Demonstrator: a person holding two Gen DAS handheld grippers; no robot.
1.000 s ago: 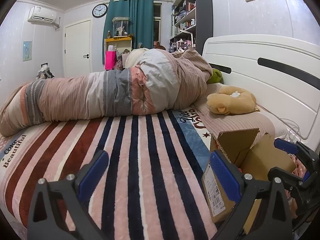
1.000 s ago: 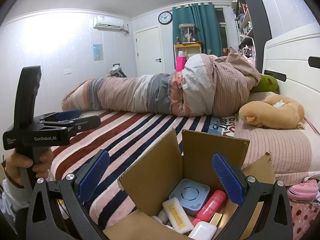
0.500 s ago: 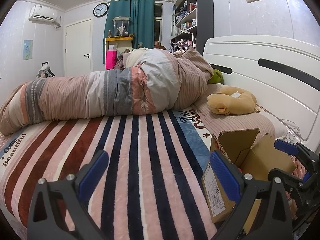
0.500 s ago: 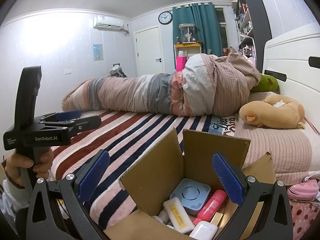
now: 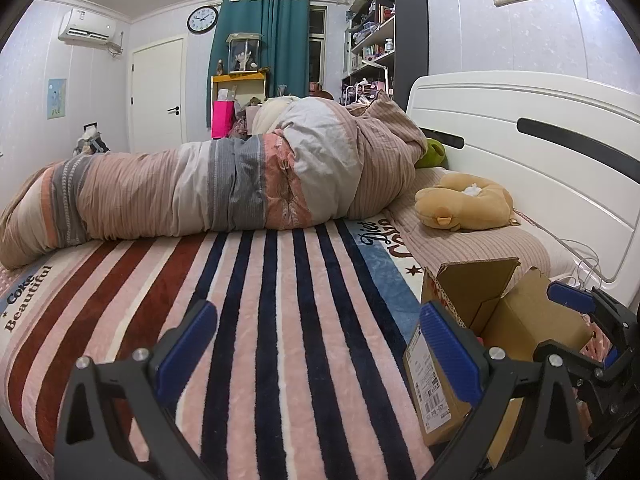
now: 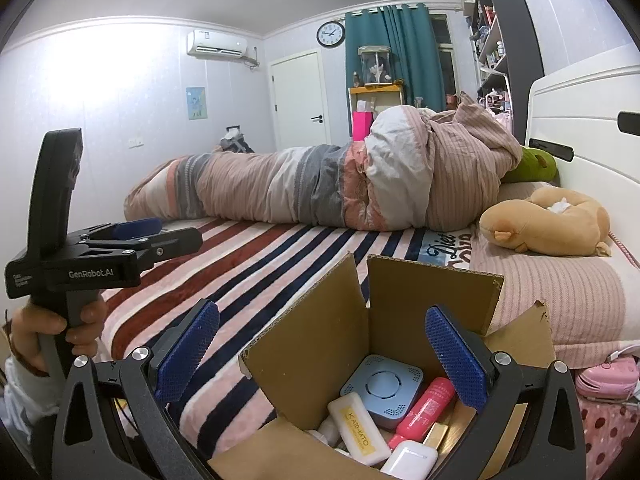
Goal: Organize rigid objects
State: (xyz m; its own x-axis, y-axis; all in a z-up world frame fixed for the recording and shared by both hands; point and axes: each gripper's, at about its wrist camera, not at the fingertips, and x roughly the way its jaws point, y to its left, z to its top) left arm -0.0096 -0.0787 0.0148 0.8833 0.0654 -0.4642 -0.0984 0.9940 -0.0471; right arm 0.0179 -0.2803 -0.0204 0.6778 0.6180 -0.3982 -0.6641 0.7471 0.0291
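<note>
An open cardboard box (image 6: 320,344) stands on the striped bed near its front right edge. Inside lie a blue-grey square device (image 6: 382,390), a pink tube (image 6: 426,408), a cream bar with gold lettering (image 6: 358,428) and a white case (image 6: 408,462). My right gripper (image 6: 320,354) is open and empty, held just above the box opening. My left gripper (image 5: 316,348) is open and empty, low over the blanket, left of the box (image 5: 480,320). The left gripper also shows in the right wrist view (image 6: 132,236).
A rolled striped duvet (image 5: 224,188) lies across the far side of the bed. A tan plush toy (image 5: 464,204) rests on the pillow by the white headboard (image 5: 540,152). A pink item (image 6: 608,376) lies right of the box.
</note>
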